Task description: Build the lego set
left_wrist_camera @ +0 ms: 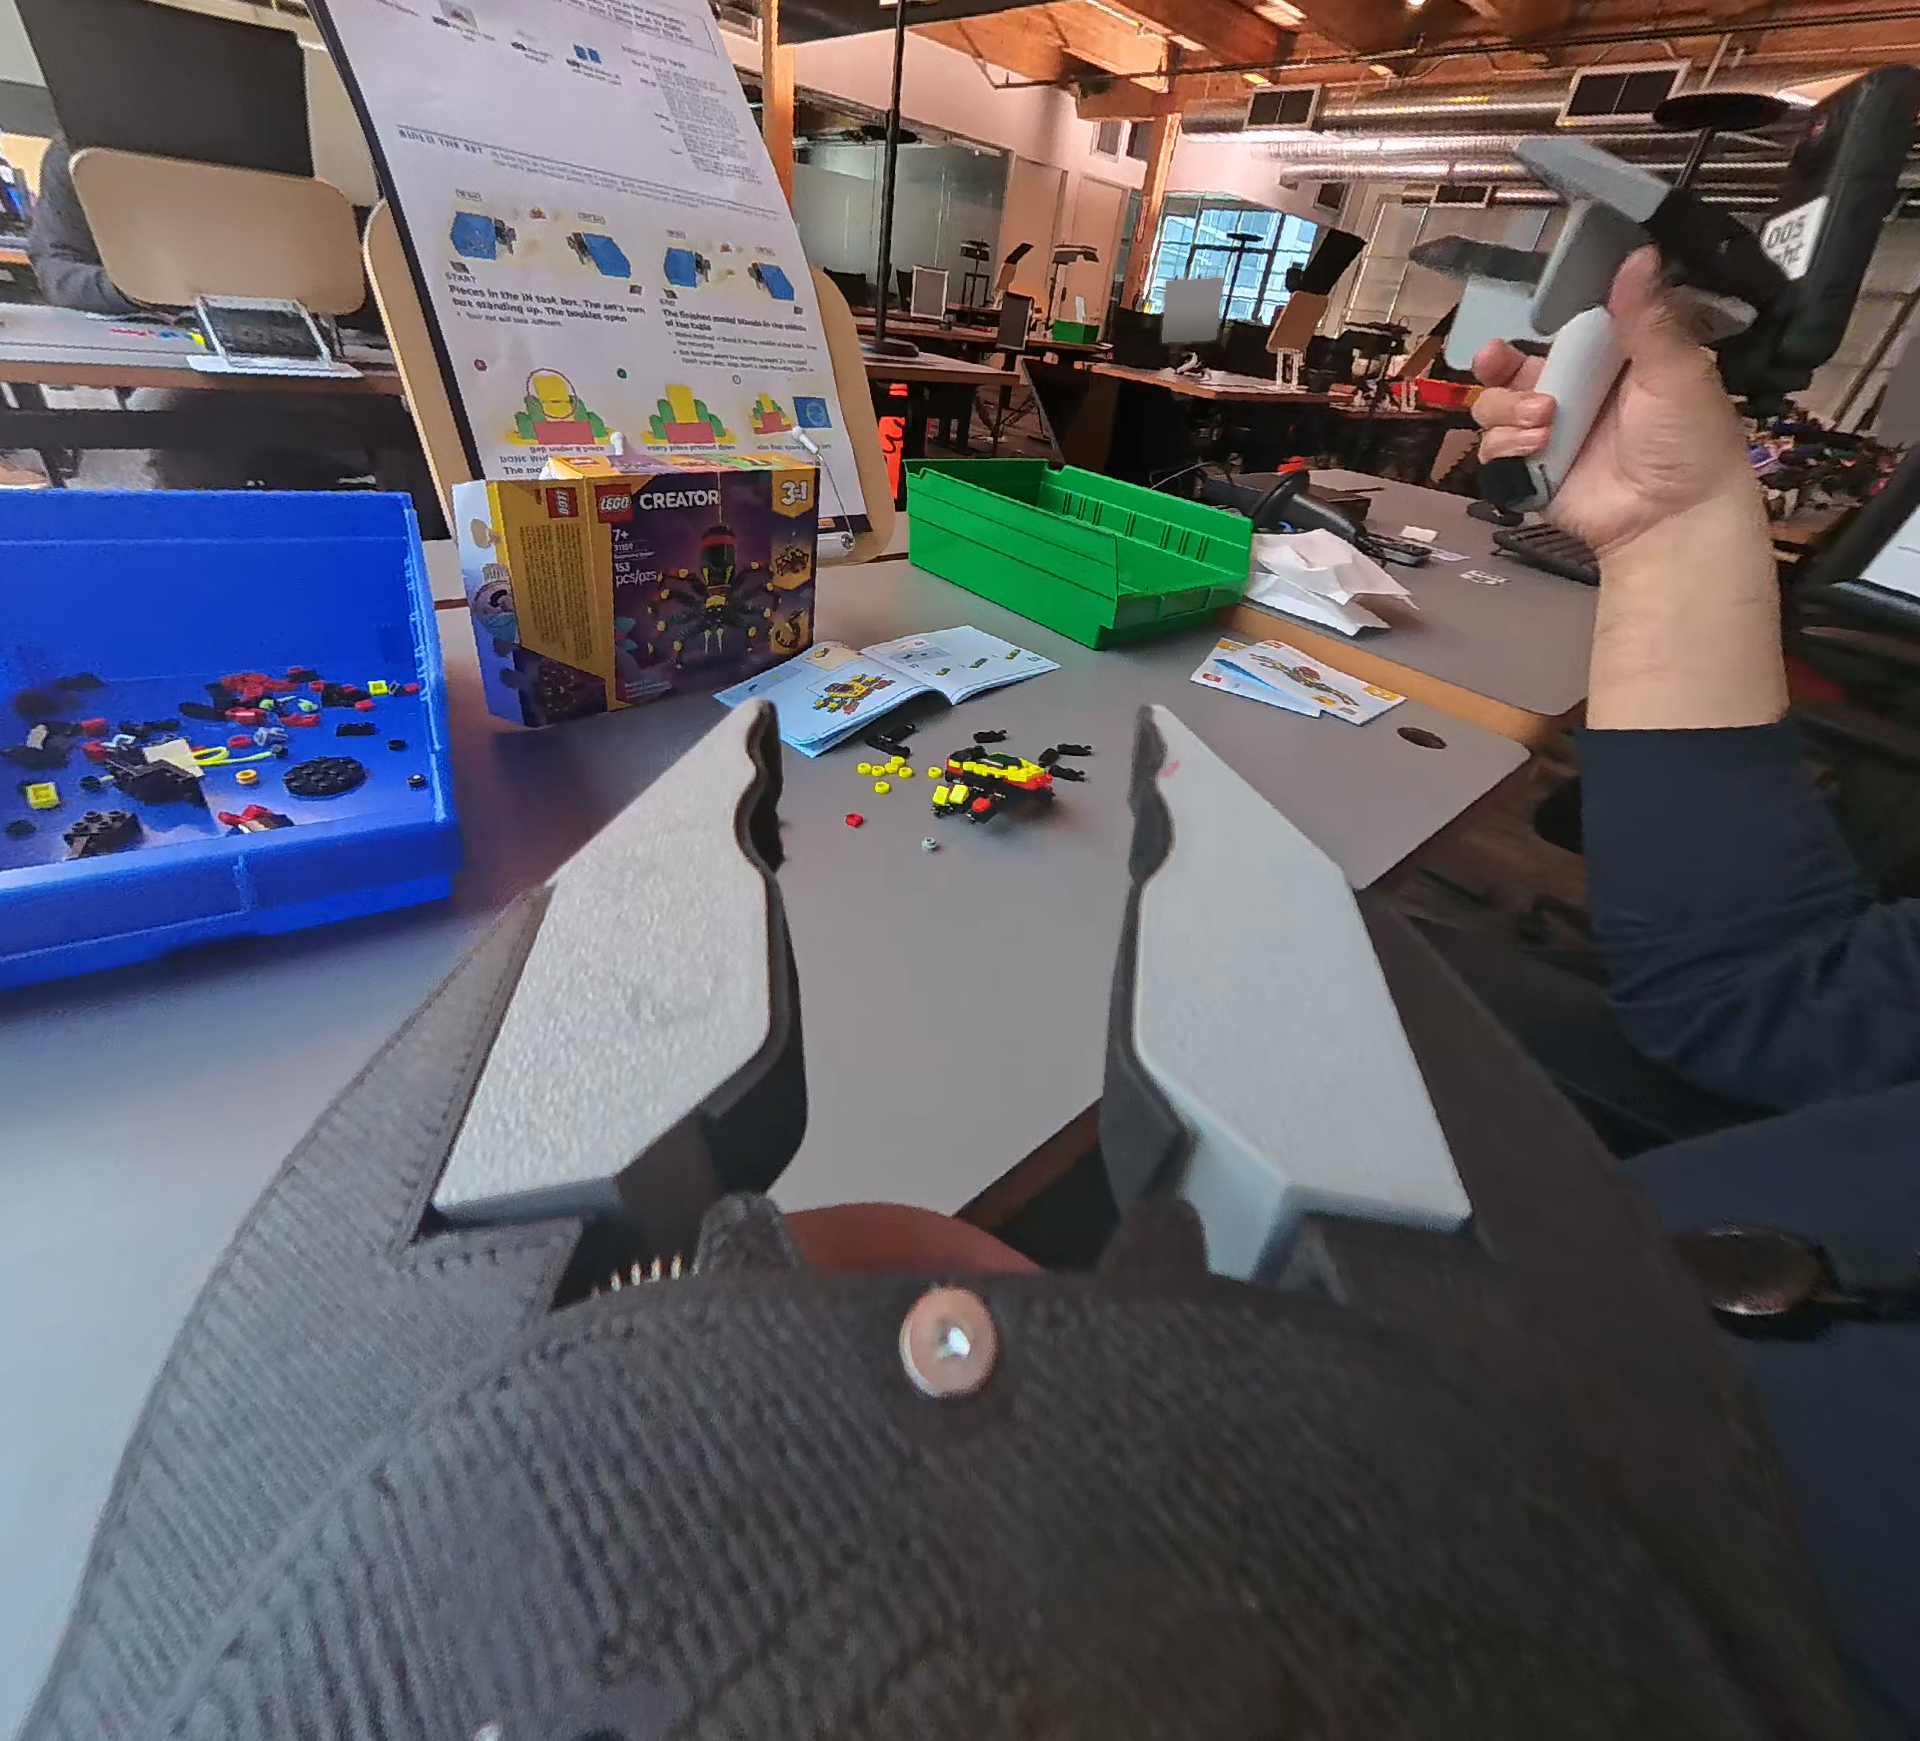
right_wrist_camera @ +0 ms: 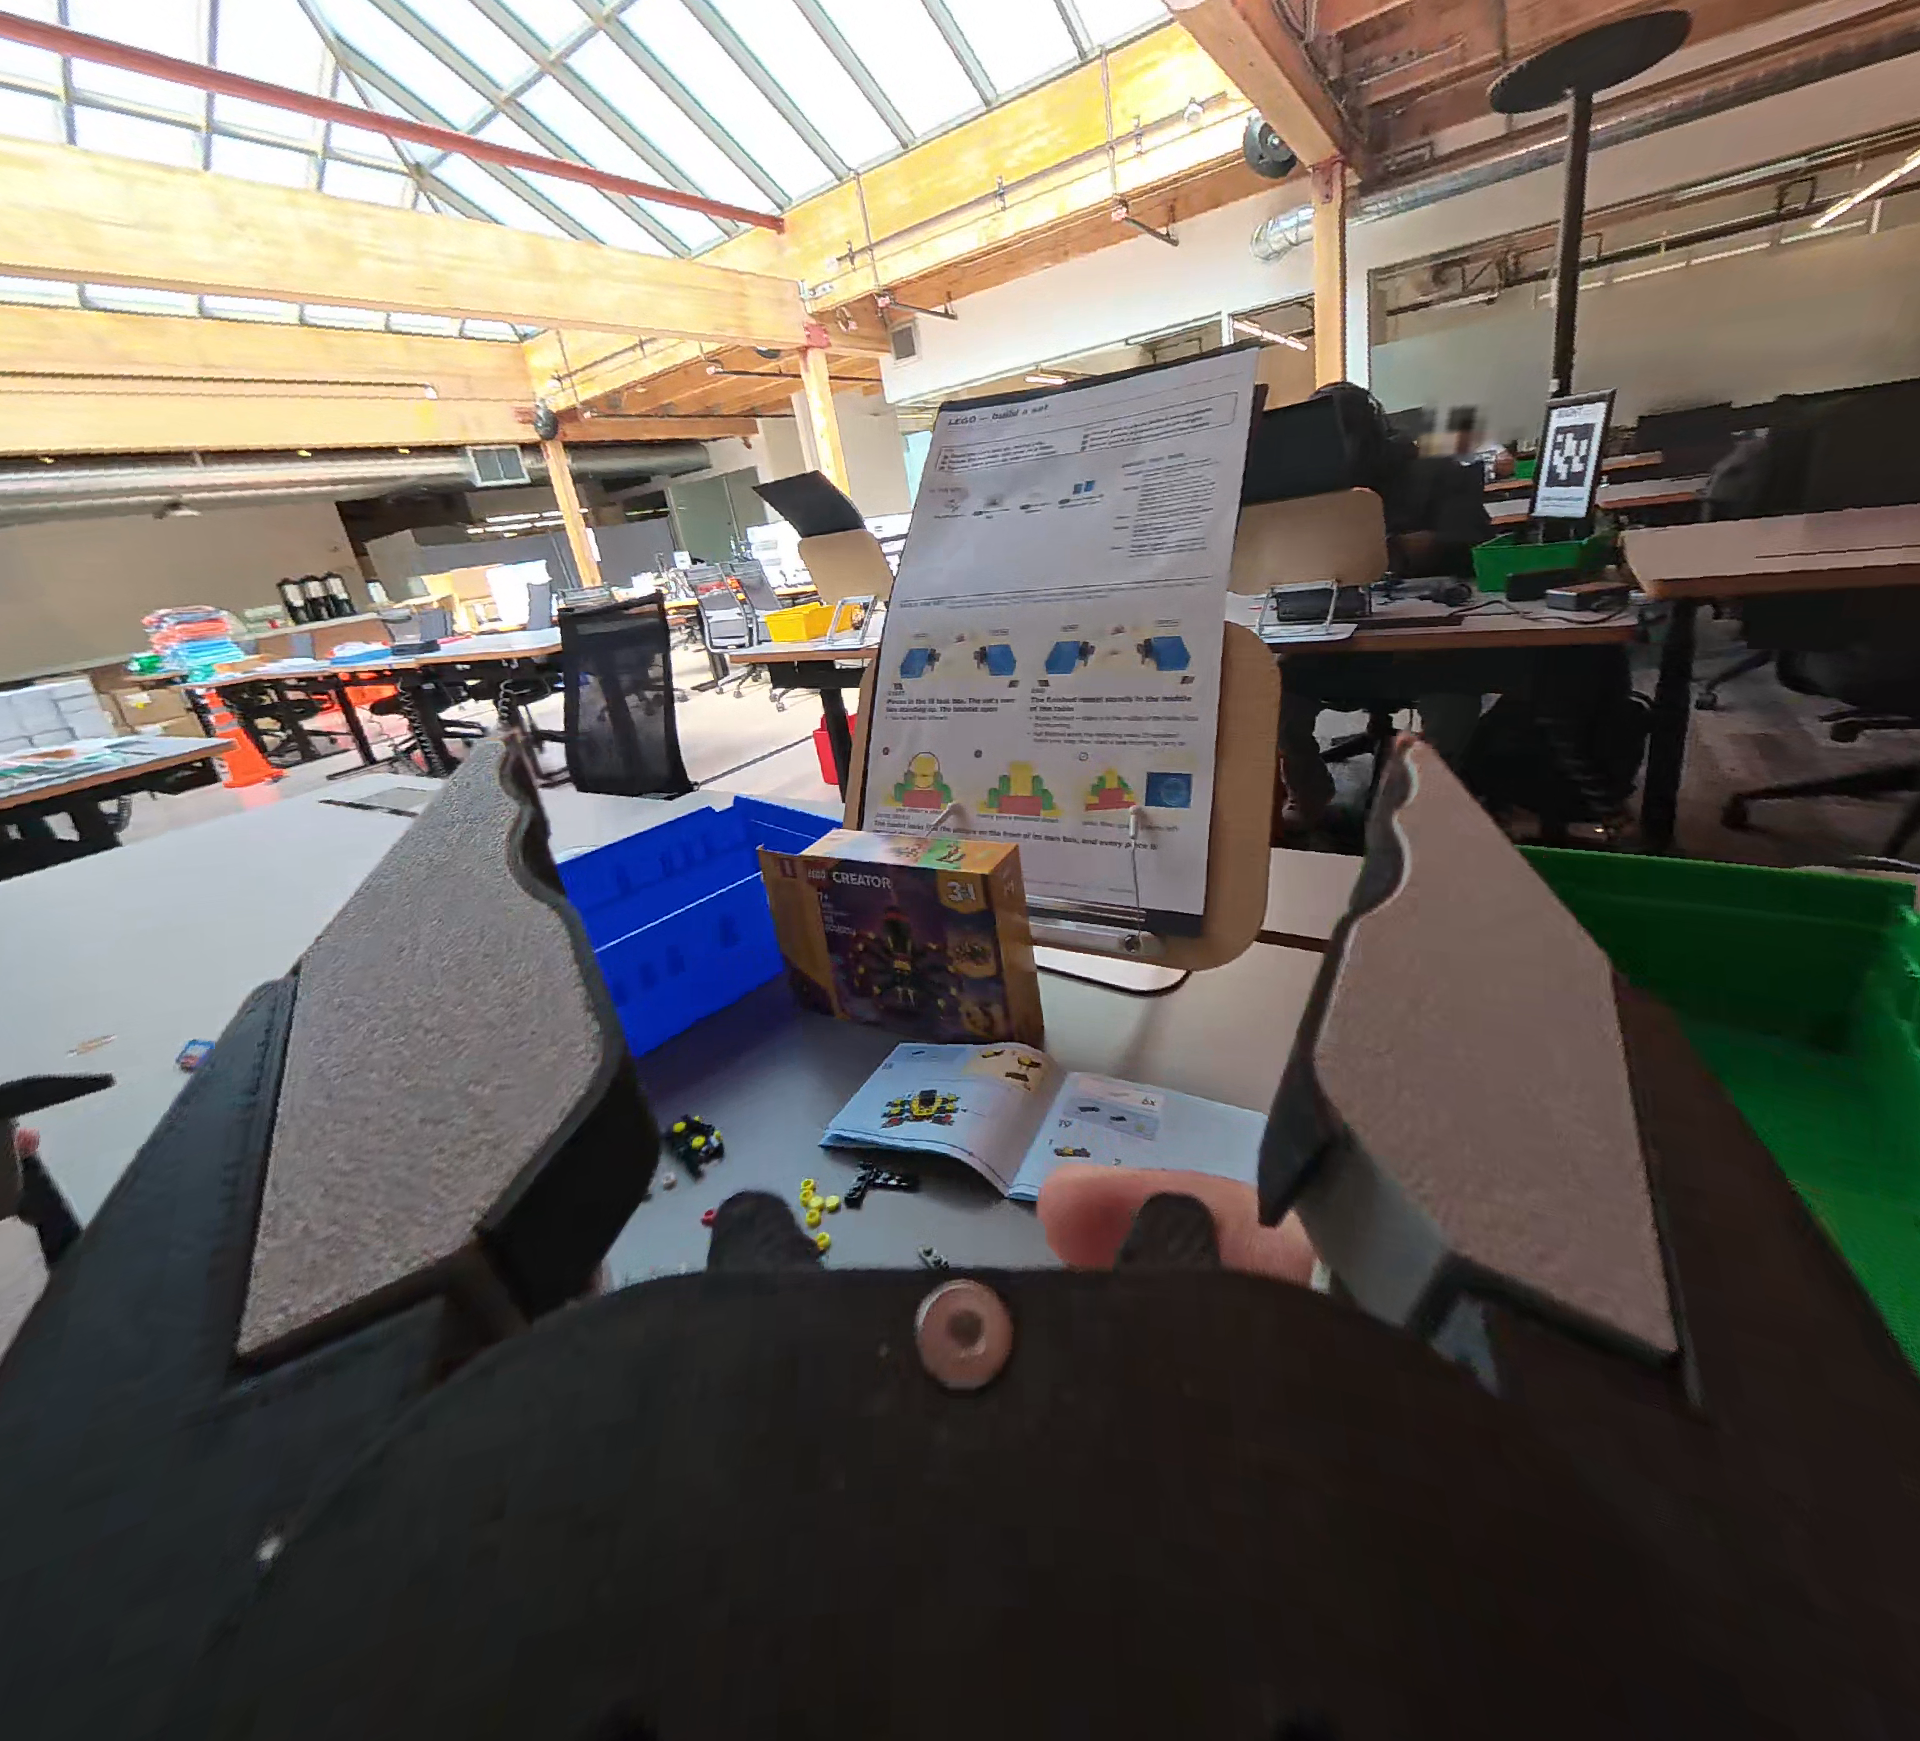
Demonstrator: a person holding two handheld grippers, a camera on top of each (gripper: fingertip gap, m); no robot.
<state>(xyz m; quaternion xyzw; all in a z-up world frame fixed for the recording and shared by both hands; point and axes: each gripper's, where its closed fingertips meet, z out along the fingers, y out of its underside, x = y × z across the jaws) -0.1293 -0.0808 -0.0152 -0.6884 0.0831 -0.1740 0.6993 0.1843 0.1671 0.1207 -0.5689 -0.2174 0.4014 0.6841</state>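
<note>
Partly built black, yellow and red model [left_wrist_camera: 1000, 782] sits on the table [left_wrist_camera: 935, 964] just in front of the open booklet [left_wrist_camera: 883, 678], loose studs beside it. Left hand-held gripper [left_wrist_camera: 956, 756] moderately open, empty. Right hand-held gripper [right_wrist_camera: 956, 787] wide open, empty, raised. Model is probably light, rigid and breakable: grip the body's sides. Only the left wrist view shows parts inside the blue bin [left_wrist_camera: 208, 870]; the right shows the booklet pages clearer.

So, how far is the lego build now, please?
Partly done. A small black, yellow and red model stands on the table, near the open booklet. Nothing is in hand: left gripper and right gripper are both open and empty. Left: loose yellow studs and many pieces in the blue bin.
</note>
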